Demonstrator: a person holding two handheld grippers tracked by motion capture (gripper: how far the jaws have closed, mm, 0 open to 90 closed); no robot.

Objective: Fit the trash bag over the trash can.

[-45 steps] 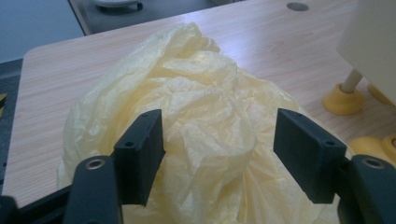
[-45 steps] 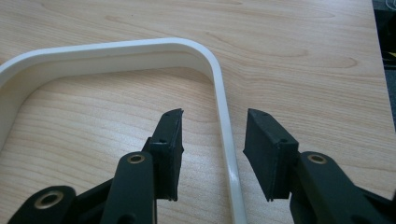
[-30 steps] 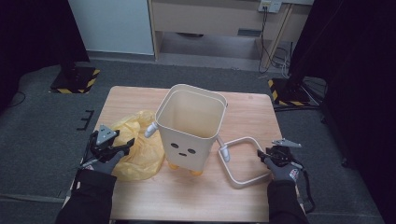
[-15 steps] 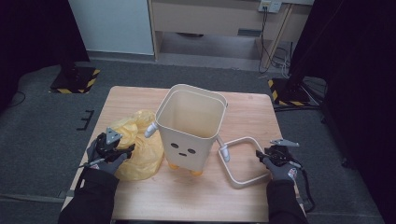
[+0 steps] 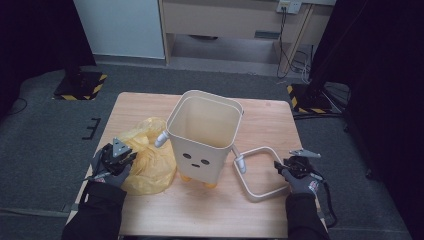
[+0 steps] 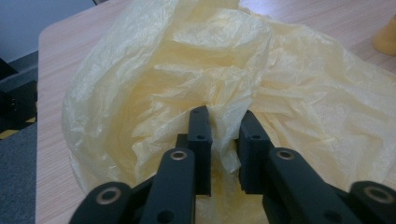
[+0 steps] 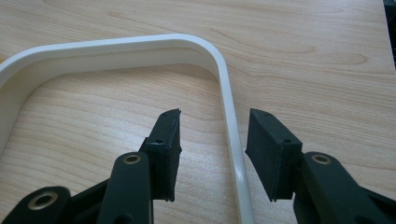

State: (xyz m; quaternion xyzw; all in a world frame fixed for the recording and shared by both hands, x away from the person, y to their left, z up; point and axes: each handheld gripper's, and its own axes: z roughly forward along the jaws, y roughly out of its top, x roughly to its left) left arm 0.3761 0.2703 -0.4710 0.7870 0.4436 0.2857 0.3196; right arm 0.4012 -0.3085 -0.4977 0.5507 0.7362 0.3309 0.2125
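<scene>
A crumpled yellow plastic bag (image 5: 150, 162) (image 6: 187, 70) lies on the wooden table (image 5: 200, 215), left of a cream square bin (image 5: 202, 145) with a face and orange feet. My left gripper (image 5: 129, 160) (image 6: 223, 135) has just been closing, and its pads pinch a fold of the bag between them. A white rounded frame (image 5: 260, 172) (image 7: 140, 44) lies flat to the right of the bin. My right gripper (image 5: 277, 166) (image 7: 212, 140) stands open astride the frame's right bar, and its pads are clear of the bar.
The bin stands upright in the middle of the table with its mouth open and a white peg on each side. Black stands with yellow-striped bases (image 5: 80, 85) (image 5: 307, 95) sit on the floor beyond the far corners. A cabinet stands at the back.
My left gripper has edged in on the bag and its jaws have gone from wide apart to pinched on a fold. The right gripper, frame and bin have stayed put.
</scene>
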